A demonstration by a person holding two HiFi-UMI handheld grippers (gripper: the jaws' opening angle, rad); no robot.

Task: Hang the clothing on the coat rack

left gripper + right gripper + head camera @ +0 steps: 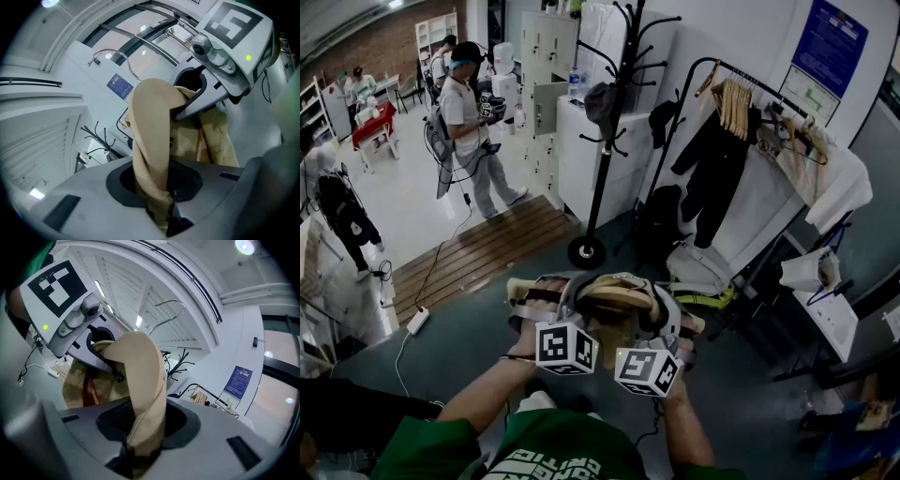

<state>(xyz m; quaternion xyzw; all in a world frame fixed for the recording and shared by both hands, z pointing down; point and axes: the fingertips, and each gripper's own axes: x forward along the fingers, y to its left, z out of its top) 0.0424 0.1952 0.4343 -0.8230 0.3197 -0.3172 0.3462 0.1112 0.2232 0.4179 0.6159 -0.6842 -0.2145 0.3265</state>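
Observation:
A beige garment (pixel 614 298) on a hanger is held between both grippers at chest height. My left gripper (pixel 565 323) is shut on a fold of the beige fabric (pixel 150 154), which runs up from its jaws. My right gripper (pixel 661 342) is shut on another fold of the same garment (pixel 143 394). The hanger's metal hook (pixel 112 56) rises above the cloth, and the hook (pixel 166 310) shows in the right gripper view too. The black coat rack (pixel 609 131) stands ahead on its round base (pixel 586 251).
A clothes rail (pixel 750 89) with wooden hangers and a dark garment (pixel 712 178) stands at the right. White lockers (pixel 581 131) are behind the coat rack. A wooden ramp (pixel 478 253) and a power strip (pixel 417 322) lie at the left. People stand in the far room.

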